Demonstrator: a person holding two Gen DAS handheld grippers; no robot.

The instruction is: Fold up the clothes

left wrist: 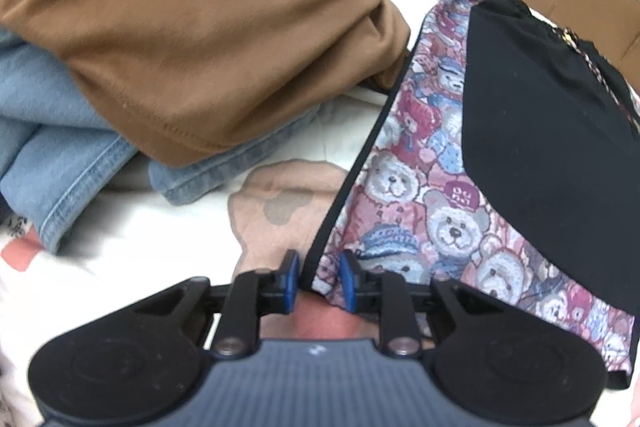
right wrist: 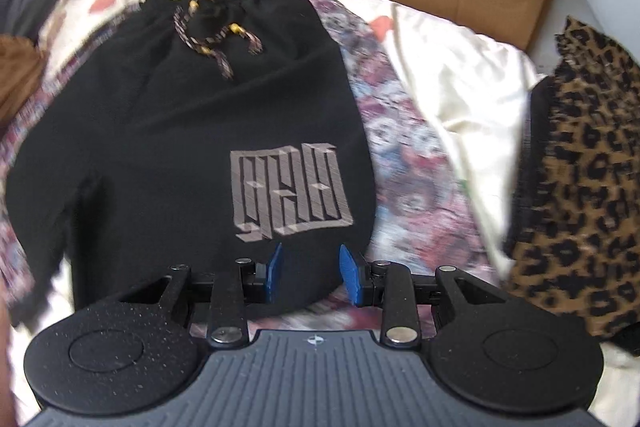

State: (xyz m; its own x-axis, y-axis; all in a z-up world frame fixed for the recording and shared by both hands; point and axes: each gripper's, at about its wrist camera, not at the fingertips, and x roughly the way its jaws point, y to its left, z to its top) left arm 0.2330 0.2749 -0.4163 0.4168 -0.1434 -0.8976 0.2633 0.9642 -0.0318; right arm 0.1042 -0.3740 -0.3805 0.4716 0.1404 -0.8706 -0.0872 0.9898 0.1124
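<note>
Two grippers, both with fingers apart: your left gripper [left wrist: 319, 277] straddles the black-trimmed edge of the teddy-bear fabric [left wrist: 404, 183], unclamped; your right gripper [right wrist: 311, 273] hovers at the hem of the black shorts [right wrist: 192, 115], logo at 12 o'clock.

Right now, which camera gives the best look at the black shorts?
The right wrist view: the black shorts lie nearly whole there, with drawstring and grey logo visible. The left wrist view shows only a plain black slab on the teddy-bear fabric.
</note>
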